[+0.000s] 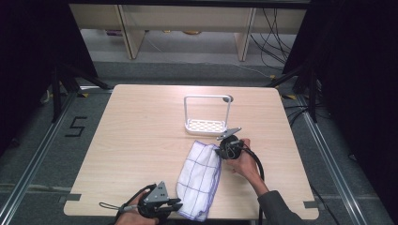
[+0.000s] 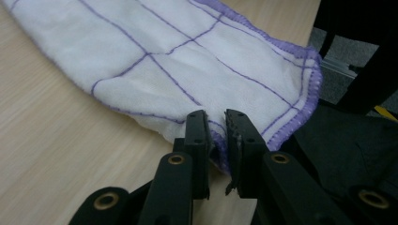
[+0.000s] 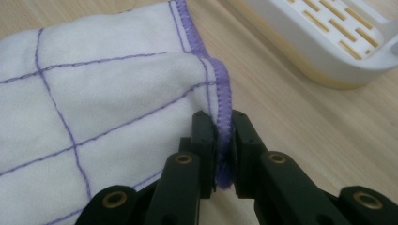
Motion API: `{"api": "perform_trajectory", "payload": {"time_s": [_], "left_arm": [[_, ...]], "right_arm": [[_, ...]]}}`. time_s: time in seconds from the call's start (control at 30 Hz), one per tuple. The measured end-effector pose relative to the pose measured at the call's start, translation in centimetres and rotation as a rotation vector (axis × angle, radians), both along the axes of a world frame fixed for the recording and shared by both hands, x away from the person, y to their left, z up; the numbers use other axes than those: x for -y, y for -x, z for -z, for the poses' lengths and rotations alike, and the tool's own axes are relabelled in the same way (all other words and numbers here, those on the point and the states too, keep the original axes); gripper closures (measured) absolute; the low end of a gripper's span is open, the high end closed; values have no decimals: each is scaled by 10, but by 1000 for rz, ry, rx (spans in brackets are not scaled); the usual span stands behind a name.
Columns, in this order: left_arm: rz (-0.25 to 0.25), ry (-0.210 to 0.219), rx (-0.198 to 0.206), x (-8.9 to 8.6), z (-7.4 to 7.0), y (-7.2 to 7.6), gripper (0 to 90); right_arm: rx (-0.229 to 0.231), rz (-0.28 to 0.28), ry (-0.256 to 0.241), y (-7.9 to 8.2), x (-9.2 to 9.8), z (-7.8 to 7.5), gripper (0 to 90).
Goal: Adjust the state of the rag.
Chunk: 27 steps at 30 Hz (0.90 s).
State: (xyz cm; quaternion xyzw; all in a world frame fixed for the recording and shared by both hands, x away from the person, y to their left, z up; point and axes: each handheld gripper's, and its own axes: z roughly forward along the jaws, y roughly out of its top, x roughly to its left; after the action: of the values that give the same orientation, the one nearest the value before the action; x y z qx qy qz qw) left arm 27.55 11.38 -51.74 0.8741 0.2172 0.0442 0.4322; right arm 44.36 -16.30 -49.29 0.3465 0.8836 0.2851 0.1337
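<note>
White cloth [image 1: 199, 180] with purple grid lines and purple stitched hem, folded into a long strip, flat on table near front edge, running from front edge diagonally toward centre.

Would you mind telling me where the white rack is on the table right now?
In the high view the white rack stands right of the table's centre towards the far edge, just beyond the checked cloth and the right gripper.
</note>
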Motion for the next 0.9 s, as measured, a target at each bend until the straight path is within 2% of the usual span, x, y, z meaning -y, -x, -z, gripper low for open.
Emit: {"api": "perform_trajectory", "payload": {"time_s": [0.03, 0.07, 0.1, 0.13, 0.2, 0.23, 0.3, 0.33, 0.37, 0.4, 0.47, 0.5, 0.53, 0.6, 0.63, 0.7, 0.73, 0.9], "left_arm": [[12, 5, 4, 5, 1, 1, 785], [12, -5, 6, 6, 0, 1, 781], [16, 10, -3, 9, 1, 2, 774], [19, 20, -11, 9, 1, 2, 757], [32, 38, -31, 7, -1, 2, 673], [34, 50, -35, 5, -3, 1, 609], [15, 97, -48, 1, -8, -2, 507], [4, 111, -48, 0, -12, -4, 458], [-13, 116, -44, -3, -15, -9, 431], [-38, 134, -39, -5, -18, -14, 410], [-81, 165, -19, -6, -24, -29, 400], [-106, 144, 1, -7, -27, -39, 401], [-150, 155, 8, -5, -29, -52, 401], [-191, 134, 34, -4, -31, -75, 403], [-214, 121, 28, -3, -32, -89, 403], [-249, 98, 15, 1, -31, -113, 399], [-263, 80, 22, 3, -30, -124, 399], [-309, 55, -18, 16, -24, -164, 386]], "right_arm": [[-14, 4, 0, -1, 0, -1, 798], [19, 24, 0, -2, -1, 0, 747], [15, 31, -1, -2, -1, 0, 720], [23, 39, 19, -2, 0, -2, 690], [40, 83, 5, 0, 3, -6, 628], [32, 78, -3, 1, 7, -10, 620], [27, 112, -27, 3, 14, -17, 595], [67, 125, -38, 2, 16, -17, 586], [61, 119, -31, 1, 20, -21, 582], [78, 128, -42, 1, 22, -22, 573], [32, 140, -61, 2, 22, -22, 551], [33, 131, -53, 1, 22, -20, 540], [17, 141, -55, 1, 20, -19, 532], [7, 139, -63, 1, 18, -18, 522], [-6, 139, -67, 1, 17, -19, 516], [5, 132, -69, 1, 17, -18, 507], [-9, 140, -74, 1, 17, -19, 502], [-12, 156, -75, -1, 21, -16, 465]]}}
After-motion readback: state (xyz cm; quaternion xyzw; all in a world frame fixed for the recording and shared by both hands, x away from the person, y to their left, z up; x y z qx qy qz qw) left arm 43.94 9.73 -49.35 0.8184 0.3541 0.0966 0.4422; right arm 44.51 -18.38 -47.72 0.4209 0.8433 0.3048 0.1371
